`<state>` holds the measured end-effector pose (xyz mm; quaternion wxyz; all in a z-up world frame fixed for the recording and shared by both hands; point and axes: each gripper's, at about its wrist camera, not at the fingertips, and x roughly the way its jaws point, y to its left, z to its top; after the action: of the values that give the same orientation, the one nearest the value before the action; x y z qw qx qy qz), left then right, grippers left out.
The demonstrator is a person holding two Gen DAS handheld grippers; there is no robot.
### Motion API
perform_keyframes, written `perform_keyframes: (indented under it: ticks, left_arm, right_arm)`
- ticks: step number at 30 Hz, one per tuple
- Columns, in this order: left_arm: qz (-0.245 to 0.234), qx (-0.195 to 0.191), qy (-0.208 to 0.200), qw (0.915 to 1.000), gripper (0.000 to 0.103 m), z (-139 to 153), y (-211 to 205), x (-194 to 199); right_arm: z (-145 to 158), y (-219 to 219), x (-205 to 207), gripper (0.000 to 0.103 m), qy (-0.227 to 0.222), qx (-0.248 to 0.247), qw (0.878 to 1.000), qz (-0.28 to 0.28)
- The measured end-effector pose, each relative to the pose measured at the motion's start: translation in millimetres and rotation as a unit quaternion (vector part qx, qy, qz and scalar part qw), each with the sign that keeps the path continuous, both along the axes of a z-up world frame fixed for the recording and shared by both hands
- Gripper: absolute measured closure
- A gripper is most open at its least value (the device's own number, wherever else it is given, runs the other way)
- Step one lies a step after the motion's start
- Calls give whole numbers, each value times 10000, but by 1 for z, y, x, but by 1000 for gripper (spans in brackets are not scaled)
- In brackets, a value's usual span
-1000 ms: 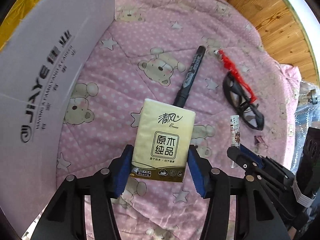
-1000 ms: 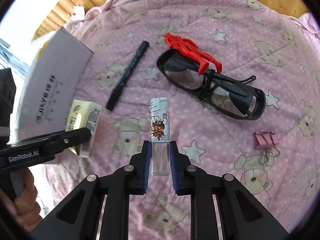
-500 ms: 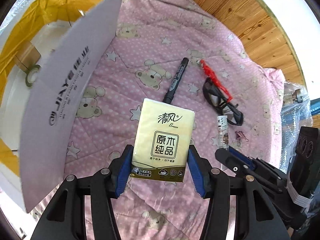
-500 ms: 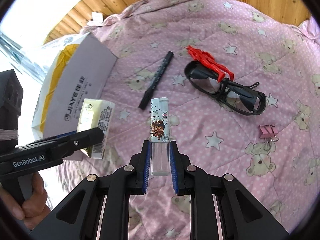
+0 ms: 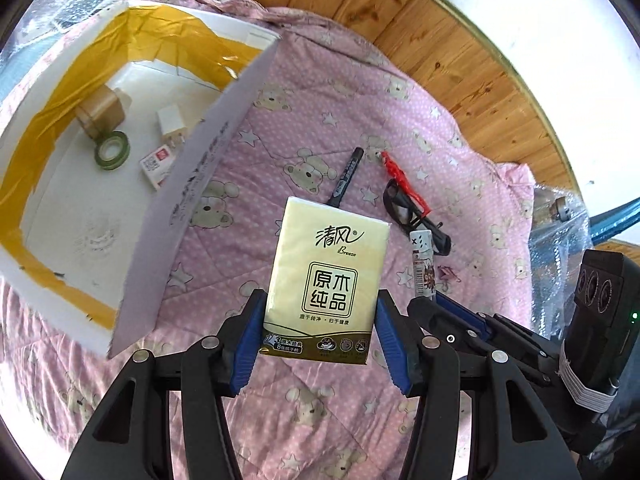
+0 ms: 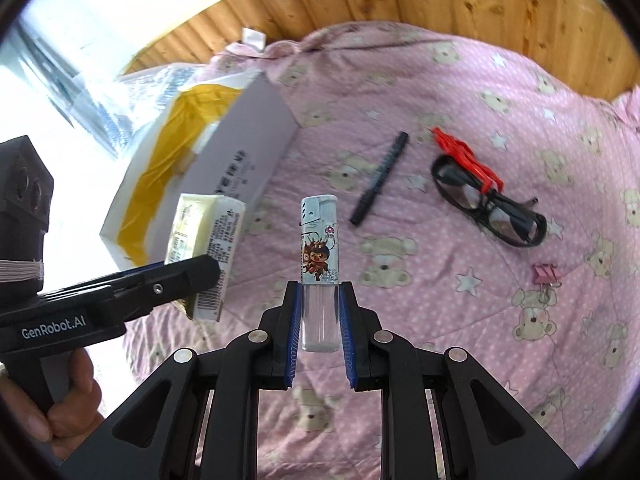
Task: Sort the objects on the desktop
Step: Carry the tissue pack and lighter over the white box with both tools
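My left gripper (image 5: 318, 310) is shut on a yellow tissue pack (image 5: 328, 280), held in the air above the pink bear quilt (image 5: 320, 128), right of the open cardboard box (image 5: 192, 184). My right gripper (image 6: 320, 300) is shut on a white cartoon-print lighter (image 6: 320, 236), also lifted off the quilt. In the right wrist view the tissue pack (image 6: 208, 248) and the left gripper (image 6: 188, 276) sit at the left, near the box (image 6: 248, 156). In the left wrist view the lighter (image 5: 423, 264) and the right gripper (image 5: 428, 304) show at the right.
The box holds a brown tape roll (image 5: 100, 110), a green tape ring (image 5: 113, 156), a white block (image 5: 172, 124) and a small card (image 5: 157, 162). On the quilt lie a black marker (image 6: 380, 178), black glasses (image 6: 488, 208), a red clip (image 6: 466, 152) and a pink binder clip (image 6: 546, 274). A hand (image 6: 52, 400) grips the left handle.
Both grippers have risen off the quilt with their objects. The left view now looks over the box wall, showing its inside. The quilt items look smaller and farther.
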<state>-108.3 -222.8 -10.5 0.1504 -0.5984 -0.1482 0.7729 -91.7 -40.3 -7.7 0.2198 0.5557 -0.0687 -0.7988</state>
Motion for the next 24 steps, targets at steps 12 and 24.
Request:
perform_keyframes:
  ticks: [12, 24]
  left_arm:
    - [388, 311, 339, 9982, 48, 37, -43, 19]
    - [723, 457, 545, 9948, 48, 56, -87, 21]
  right_arm:
    - [45, -39, 13, 84, 349, -165, 9986, 367]
    - [81, -86, 13, 84, 641, -279, 9946, 765]
